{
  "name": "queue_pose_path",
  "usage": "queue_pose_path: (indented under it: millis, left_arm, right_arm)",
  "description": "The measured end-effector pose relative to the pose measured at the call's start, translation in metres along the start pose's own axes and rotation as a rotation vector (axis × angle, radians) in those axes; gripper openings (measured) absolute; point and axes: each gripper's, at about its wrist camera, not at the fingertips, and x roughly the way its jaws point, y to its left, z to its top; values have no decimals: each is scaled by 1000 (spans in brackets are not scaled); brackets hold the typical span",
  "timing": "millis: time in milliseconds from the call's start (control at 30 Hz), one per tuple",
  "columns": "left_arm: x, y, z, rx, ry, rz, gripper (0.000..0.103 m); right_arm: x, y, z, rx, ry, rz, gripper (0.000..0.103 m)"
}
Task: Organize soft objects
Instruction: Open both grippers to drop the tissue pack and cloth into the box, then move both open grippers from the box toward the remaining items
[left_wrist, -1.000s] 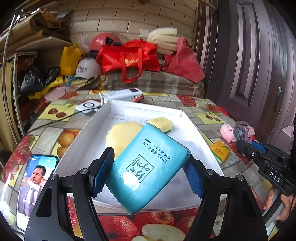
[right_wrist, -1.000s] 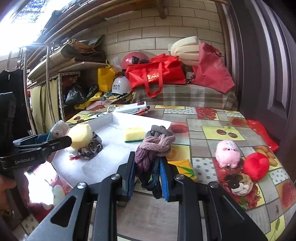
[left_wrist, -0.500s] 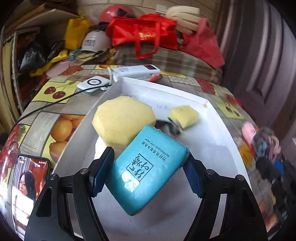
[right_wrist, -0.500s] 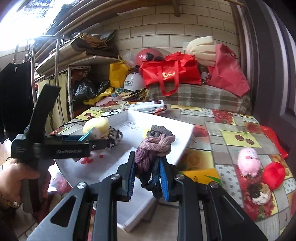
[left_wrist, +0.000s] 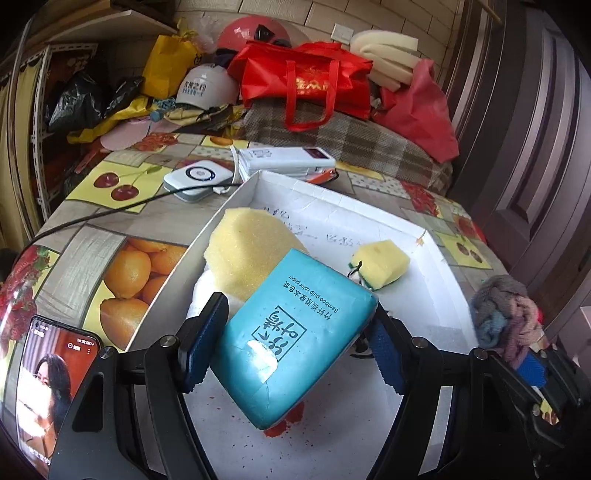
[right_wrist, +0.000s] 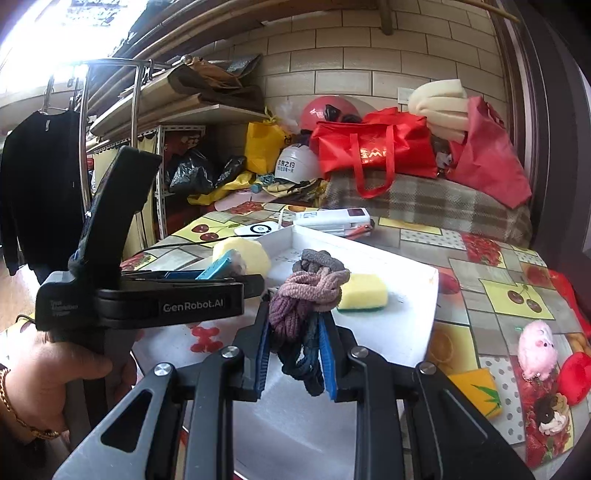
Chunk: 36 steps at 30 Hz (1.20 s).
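Note:
My left gripper (left_wrist: 295, 339) is shut on a teal tissue pack (left_wrist: 295, 332) and holds it over the near part of the white tray (left_wrist: 436, 243). In the tray lie a large yellow sponge (left_wrist: 247, 251) and a small yellow sponge (left_wrist: 380, 262). My right gripper (right_wrist: 293, 354) is shut on a bundle of braided hair ties (right_wrist: 306, 295) above the tray's (right_wrist: 406, 325) near right side. The bundle also shows in the left wrist view (left_wrist: 506, 314). The left gripper's side (right_wrist: 147, 299) shows in the right wrist view.
A phone (left_wrist: 51, 384) lies at the table's near left. A white charger (left_wrist: 199, 177) with a black cable and a power bank (left_wrist: 288, 158) lie behind the tray. A pink plush (right_wrist: 537, 347), a red plush (right_wrist: 574, 376) and a yellow pack (right_wrist: 476, 387) lie to the right.
The left gripper with the tissue pack has moved over the tray and lower. The right gripper with the hair ties has come in over the tray beside it.

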Motion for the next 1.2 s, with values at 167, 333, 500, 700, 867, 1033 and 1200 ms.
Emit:
queue_pose_path:
  millis: [167,333,500,700,867,1033,1200]
  left_arm:
    - [-8,-4,-1,16,-46,32,77]
    - [-22,3,-2,-21,-122,97,92]
    - [-24,9,-2,-41,-130,94,96]
    - [-32,3,-4,-13,-170,101,96]
    - [-41,-9,-8,38,-225,133,96]
    - [-48,-19,-12,76,-270,110,96]
    - [-51,-36,-18,106,-269,75,96]
  right_arm:
    - [6,4,4,12,-7,-12,24]
    - [14,2,5,24,27,-46,84]
    - [10,1,4,29,6,-51,88]
    - [3,-2,3,44,-8,-53,88]
    - [-4,-7,0,71,-15,-63,88]
    - [-18,-14,-4,81,-53,-91,88]
    - [-32,-30,-9,80,-83,-202,88]
